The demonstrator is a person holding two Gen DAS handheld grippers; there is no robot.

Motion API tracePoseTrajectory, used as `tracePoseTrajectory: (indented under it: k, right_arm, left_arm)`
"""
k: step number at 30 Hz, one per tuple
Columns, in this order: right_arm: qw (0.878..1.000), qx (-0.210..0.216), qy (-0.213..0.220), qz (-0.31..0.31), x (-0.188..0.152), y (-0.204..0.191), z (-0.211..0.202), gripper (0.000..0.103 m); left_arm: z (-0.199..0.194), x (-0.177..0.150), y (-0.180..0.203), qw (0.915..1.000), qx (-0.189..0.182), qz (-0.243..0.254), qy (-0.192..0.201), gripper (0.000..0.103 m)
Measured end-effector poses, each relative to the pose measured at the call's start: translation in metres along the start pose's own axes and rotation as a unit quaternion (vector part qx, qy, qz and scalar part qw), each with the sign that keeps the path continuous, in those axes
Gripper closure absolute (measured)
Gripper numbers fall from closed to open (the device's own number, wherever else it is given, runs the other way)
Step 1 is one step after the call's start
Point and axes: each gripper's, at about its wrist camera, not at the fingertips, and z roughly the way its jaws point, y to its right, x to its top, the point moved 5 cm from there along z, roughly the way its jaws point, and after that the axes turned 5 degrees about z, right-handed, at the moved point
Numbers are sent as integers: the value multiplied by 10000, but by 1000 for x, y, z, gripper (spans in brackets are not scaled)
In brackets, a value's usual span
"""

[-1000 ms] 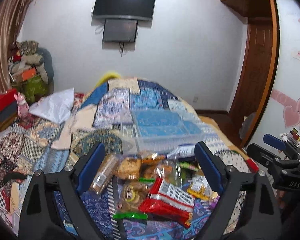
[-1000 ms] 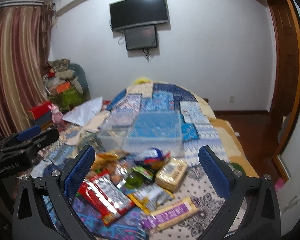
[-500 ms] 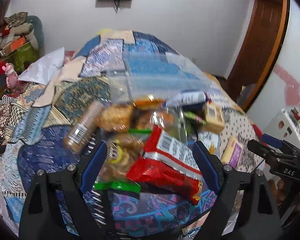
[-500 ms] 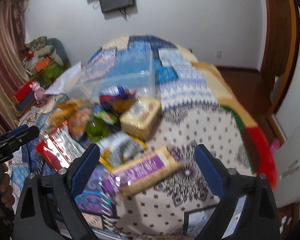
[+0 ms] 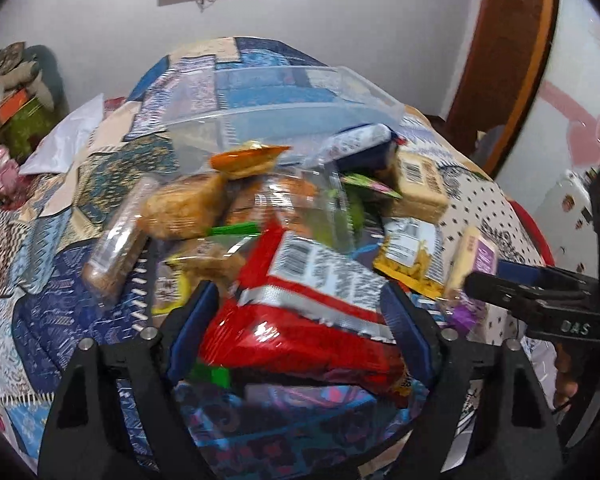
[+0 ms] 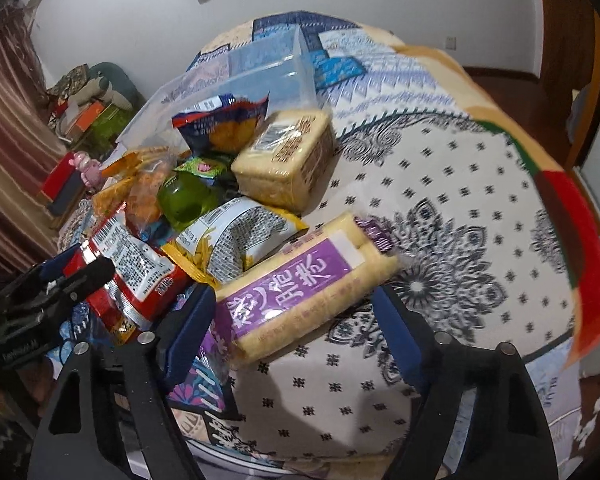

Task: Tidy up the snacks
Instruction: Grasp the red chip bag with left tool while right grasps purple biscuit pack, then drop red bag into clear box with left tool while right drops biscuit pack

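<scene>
The snacks (image 6: 220, 208) lie heaped on the bed (image 6: 460, 184), just before the clear bin (image 5: 292, 96), which looks empty; sorting seems unstarted. Left tongs (image 5: 300, 320) gape around the red bag (image 5: 300, 312); right tongs (image 6: 296, 320) gape around the purple pack (image 6: 300, 280).

**Even room light, soft blur, heavy fisheye bending**

Soft indoor light is falling evenly from above. Glare is flashing off the red snack bag (image 5: 300, 320) and the clear plastic bin (image 5: 284, 96). Motion blur is smearing the left view, especially around 12 o'clock. Edges are bowing and darkening toward the corners. A faint shadow is lying at 6 o'clock on the bedspread (image 6: 480, 184).
</scene>
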Motion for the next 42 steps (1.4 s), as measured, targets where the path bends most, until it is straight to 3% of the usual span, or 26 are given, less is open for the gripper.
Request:
tracePoseTrajectory:
  k: [7,14,16,20,22,35,42]
  right_arm:
    - [9999,67,-29,111,9,-1,8,25]
    - [9998,-152,-33,-92,7,-6,15,26]
    - [9997,-220,1,-144,6,-5,14,31]
    - [9997,-191,2,-134,5,4,8,43]
    - [9997,-188,-11,-125,4,9,5,51]
    - [9991,-311,227,-148,6,15,-15,61]
    - [9980,-192,569,-212,21,3,-33,62]
  left_arm:
    - [21,1,14,9985,-455,-26,-312,26]
    - [27,-7,28,9970,-651,164,-385,25]
    - [26,-7,27,9966,-728,105,-368,32]
    - [15,-4,18,9957,-876,-72,-278,59]
    - [9,-3,13,9947,-979,-176,-265,67]
    - [-39,23,15,9958,-851,15,347,88]
    - [-61,43,4,9946,-740,-10,723,89]
